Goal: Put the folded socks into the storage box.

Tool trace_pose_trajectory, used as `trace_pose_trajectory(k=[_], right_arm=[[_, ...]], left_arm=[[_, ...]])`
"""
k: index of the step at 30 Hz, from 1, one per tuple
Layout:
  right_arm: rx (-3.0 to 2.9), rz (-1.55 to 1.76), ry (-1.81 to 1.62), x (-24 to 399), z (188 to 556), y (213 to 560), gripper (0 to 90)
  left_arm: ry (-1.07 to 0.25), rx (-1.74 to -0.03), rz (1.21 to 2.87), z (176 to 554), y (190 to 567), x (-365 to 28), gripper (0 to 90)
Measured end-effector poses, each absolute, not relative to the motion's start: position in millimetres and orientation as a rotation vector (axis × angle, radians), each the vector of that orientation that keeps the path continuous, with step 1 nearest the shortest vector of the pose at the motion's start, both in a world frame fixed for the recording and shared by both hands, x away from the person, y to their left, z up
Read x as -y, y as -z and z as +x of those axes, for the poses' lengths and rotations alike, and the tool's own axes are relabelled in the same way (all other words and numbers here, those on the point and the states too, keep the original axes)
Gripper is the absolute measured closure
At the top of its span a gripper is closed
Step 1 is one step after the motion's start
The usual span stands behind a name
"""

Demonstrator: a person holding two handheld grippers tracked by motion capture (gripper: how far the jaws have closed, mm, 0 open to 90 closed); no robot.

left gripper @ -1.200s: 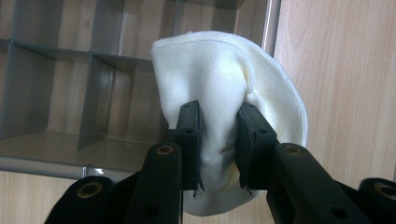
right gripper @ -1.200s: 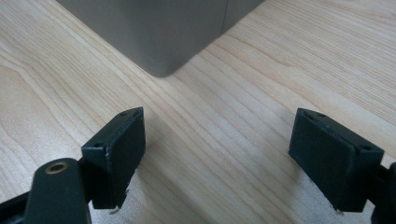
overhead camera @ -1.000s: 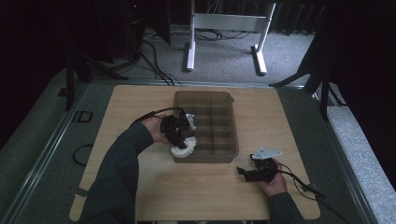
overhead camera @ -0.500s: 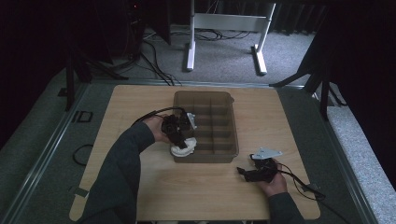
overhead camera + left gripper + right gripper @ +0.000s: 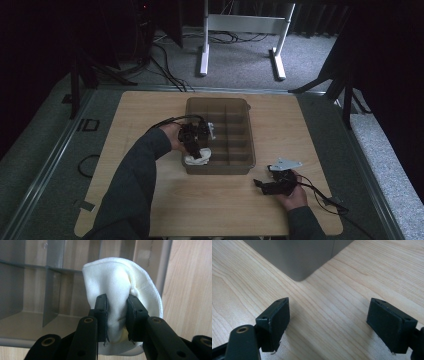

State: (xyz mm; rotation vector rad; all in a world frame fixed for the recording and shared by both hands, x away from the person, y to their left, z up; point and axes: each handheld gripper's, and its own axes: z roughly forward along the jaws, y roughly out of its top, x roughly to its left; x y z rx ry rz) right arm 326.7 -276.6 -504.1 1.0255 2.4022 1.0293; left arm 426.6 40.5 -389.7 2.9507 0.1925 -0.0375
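A grey divided organiser box (image 5: 245,150) stands in the middle of the wooden table. My left gripper (image 5: 117,317) is shut on a rolled white cloth (image 5: 117,282), its pads pinching the fabric, and holds it over the box's near left corner compartment (image 5: 30,322). From above, that cloth (image 5: 194,159) hangs at the box's front left corner under the left gripper (image 5: 195,140). My right gripper (image 5: 328,322) rests low over bare wood near the box's front right corner (image 5: 298,275), jaws wide open with nothing between them. It sits by the table's front right (image 5: 272,186).
Another white item (image 5: 210,131) lies in a compartment further back in the box. Cables trail from both grippers across the table (image 5: 145,105). A white frame stand (image 5: 240,30) and cables lie on the floor beyond the table.
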Motion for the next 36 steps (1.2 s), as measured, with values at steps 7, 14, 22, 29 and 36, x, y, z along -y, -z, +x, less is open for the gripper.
trace_pose_trajectory(k=[7,14,22,29,36], right_arm=[[-2.402,1.025,-1.03,276.6,326.7,504.2,18.3],[-2.403,1.025,-1.029,276.6,326.7,504.2,18.3],[-2.403,1.025,-1.029,276.6,326.6,504.1,18.3],[-2.403,1.025,-1.029,276.6,326.6,504.2,18.3],[-2.403,1.025,-1.029,276.6,326.6,504.2,18.3]], left_arm=[[0.045,-0.186,2.988,426.9,397.5,-34.8,73.4],[0.051,-0.19,3.005,427.3,401.0,-32.4,73.3],[0.073,-0.199,3.026,428.4,407.6,-29.1,73.1],[0.08,-0.218,3.044,428.5,412.6,-25.9,73.1],[0.085,-0.228,3.052,428.9,416.6,-24.7,72.9]])
